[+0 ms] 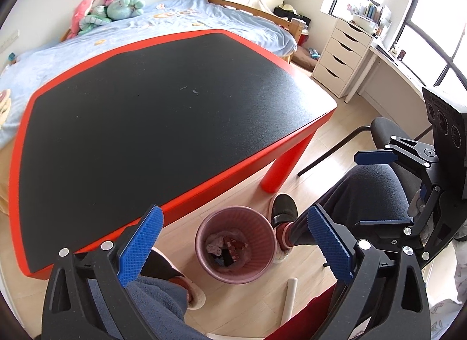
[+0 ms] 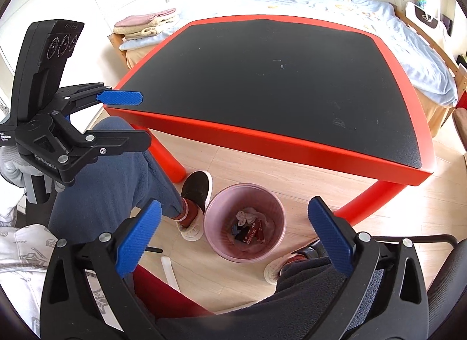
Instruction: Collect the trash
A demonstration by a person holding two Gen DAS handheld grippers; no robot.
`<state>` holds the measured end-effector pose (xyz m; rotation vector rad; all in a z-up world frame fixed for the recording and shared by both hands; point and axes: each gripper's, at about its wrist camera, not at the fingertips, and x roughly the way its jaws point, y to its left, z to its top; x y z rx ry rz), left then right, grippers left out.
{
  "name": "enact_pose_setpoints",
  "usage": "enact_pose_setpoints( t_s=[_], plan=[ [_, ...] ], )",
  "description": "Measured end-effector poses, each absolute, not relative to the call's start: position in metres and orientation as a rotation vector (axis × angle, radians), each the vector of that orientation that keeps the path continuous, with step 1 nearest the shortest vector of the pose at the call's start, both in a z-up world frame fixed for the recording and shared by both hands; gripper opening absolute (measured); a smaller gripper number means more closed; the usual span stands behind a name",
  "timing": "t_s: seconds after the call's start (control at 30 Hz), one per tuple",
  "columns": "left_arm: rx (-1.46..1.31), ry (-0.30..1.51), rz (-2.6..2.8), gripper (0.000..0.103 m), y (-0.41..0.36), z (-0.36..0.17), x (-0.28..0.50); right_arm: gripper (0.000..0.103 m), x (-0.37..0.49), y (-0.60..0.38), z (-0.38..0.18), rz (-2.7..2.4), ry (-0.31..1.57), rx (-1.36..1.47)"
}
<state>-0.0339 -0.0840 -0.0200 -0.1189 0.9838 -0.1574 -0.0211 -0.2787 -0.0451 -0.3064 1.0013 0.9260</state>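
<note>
Bin: a pink ribbed round bin [image 1: 235, 245] [image 2: 244, 221] stood on the wood-look floor [image 1: 329, 147], just beside the near edge of the surface, between the person's feet.
Bin contents: crumpled pale tissue [image 2: 245, 216], a red printed packet [image 2: 253, 234] and dark scraps lay at the bottom.
Left tongs: the left tongs [image 1: 233, 249] [image 2: 128, 118] were wide open and held nothing, above the bin.
Right tongs: the right tongs [image 2: 235, 245] [image 1: 379, 188] were wide open and held nothing.
Surface: the surface [image 1: 163, 112] [image 2: 262, 83] had a black, finely grained top, a red rim and round red legs.
Left view only: a white drawer unit [image 1: 341, 56] by the window.
Right view only: folded towels [image 2: 149, 26] at the end of the bed [image 2: 321, 7].
Pads: blue, ribbed.
</note>
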Motion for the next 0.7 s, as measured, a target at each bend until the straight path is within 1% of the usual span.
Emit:
enact_pose_setpoints(
  t_s=[0.4,0.7],
  plan=[
    [-0.141,0.953,-0.124,0.095,-0.073,-0.012,-0.039,0.1,-0.018,-0.273,-0.037,0.928,0.999,-0.27],
    [-0.136,0.93,-0.054,0.095,-0.054,0.0,-0.033,0.1,0.002,-0.25,-0.004,0.918,0.912,-0.265]
  ],
)
